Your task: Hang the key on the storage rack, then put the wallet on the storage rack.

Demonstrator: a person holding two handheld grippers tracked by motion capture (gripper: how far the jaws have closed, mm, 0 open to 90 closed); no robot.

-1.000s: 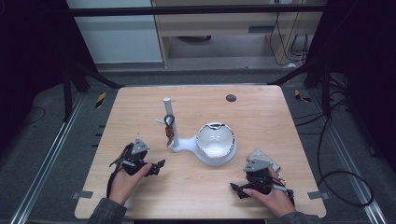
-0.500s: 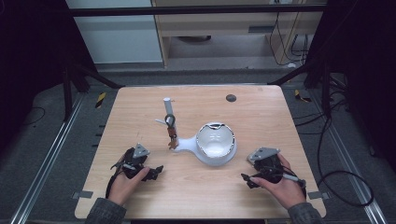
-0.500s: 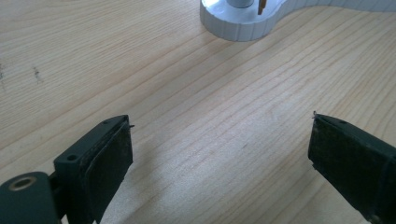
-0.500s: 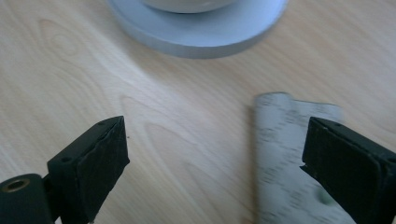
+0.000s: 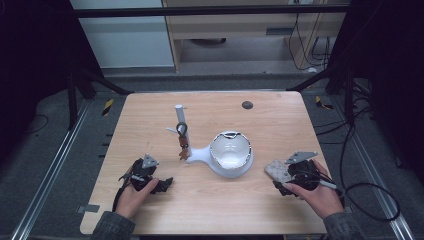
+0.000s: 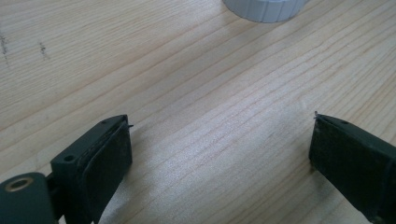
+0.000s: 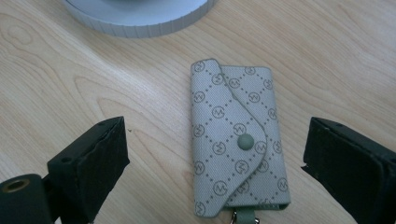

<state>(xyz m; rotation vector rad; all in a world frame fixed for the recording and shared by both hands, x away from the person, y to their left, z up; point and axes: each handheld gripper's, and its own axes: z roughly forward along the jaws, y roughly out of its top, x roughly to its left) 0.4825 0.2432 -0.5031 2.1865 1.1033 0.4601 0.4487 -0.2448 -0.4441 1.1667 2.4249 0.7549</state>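
Flat grey woven key pouch (image 7: 236, 140) with snap flap on grained wood table (image 7: 93, 93), between spread right hand-held gripper (image 7: 215, 158) pads, untouched.

A grey, monogram-patterned key pouch (image 7: 238, 140), its flap snapped shut, lay flat on the wooden table near a white stand's base.

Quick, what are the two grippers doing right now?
Left gripper: open, nothing between its jaws, just bare table.
Right gripper: open, jaws just closed a bit; the pouch lies between them, untouched.
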